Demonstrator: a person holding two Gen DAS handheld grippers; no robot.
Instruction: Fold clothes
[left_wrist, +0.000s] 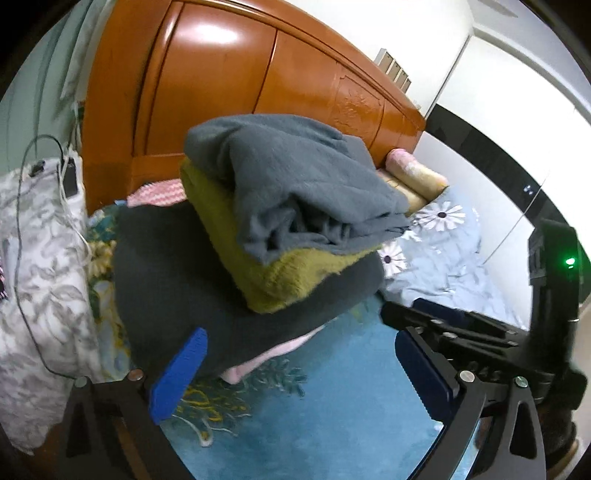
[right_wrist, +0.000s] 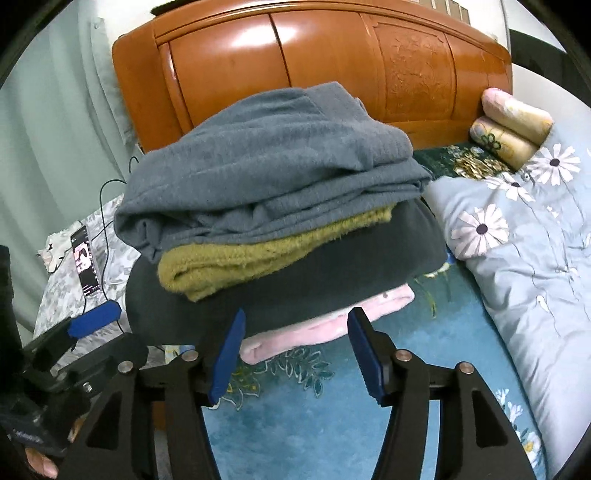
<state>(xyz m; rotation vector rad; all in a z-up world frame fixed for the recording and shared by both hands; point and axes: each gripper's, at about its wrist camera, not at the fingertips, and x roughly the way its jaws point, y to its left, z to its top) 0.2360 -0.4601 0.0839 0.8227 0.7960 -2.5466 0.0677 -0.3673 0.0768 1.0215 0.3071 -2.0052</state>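
A stack of folded clothes lies on the blue bedspread (left_wrist: 332, 424). A grey-blue garment (left_wrist: 295, 177) is on top, over an olive knit (left_wrist: 280, 273), a dark grey garment (left_wrist: 177, 280) and a pink one (left_wrist: 251, 363) at the bottom. The same stack shows in the right wrist view: grey-blue garment (right_wrist: 273, 166), olive knit (right_wrist: 236, 262), dark grey garment (right_wrist: 332, 273), pink garment (right_wrist: 325, 325). My left gripper (left_wrist: 295, 350) is open and empty at the stack's near edge. My right gripper (right_wrist: 295, 328) is open and empty, its fingertips (right_wrist: 236, 332) close to the pink layer.
An orange wooden headboard (right_wrist: 314, 66) stands behind the stack. A light blue flowered quilt (right_wrist: 517, 251) lies to the right, with rolled pillows (right_wrist: 517, 125) at the headboard. A phone (right_wrist: 85, 258) with a cable rests on a grey patterned pillow (left_wrist: 40, 266) at the left.
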